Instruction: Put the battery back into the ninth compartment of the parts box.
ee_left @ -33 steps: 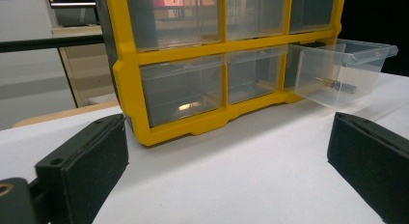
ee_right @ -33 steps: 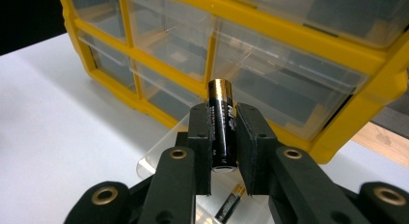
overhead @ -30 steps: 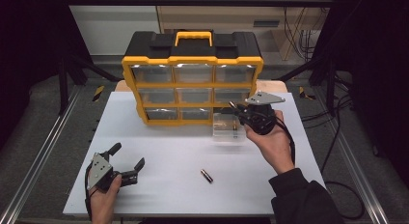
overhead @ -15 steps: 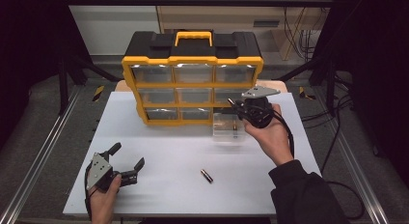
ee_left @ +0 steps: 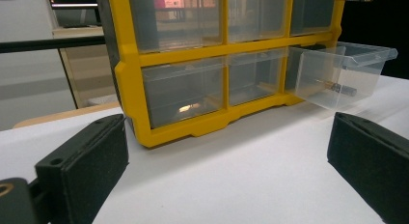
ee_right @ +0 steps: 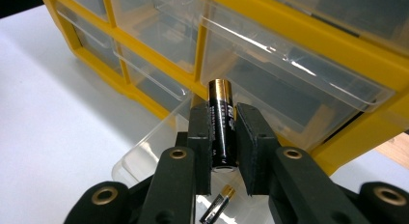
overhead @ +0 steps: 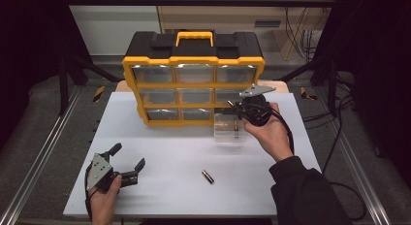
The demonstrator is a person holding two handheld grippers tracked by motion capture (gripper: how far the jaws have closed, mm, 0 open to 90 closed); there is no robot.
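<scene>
A yellow and black organizer [overhead: 194, 89] with clear drawers stands at the back of the white table [overhead: 165, 152]. Its lower right drawer [overhead: 227, 130] is pulled out and has one battery [overhead: 236, 134] lying in it. My right gripper [overhead: 233, 108] hovers over that drawer, shut on a black and gold battery [ee_right: 222, 127] that stands upright between the pads [ee_right: 198, 137]. Below the right gripper [ee_right: 223, 137] lies the drawer's battery [ee_right: 217, 210]. Another battery [overhead: 208, 176] lies loose on the table. My left gripper [overhead: 129, 155] rests open at the front left, nothing between its jaws.
From the left gripper [ee_left: 226, 161], the organizer [ee_left: 193, 64] and the pulled-out drawer [ee_left: 342, 74] stand ahead across bare white table. Metal frame rails [overhead: 43, 152] run along both sides of the table, and cables [overhead: 334, 118] lie on the floor at the right.
My right gripper has shifted slightly toward the organizer with the battery still in it. The left gripper has not moved.
</scene>
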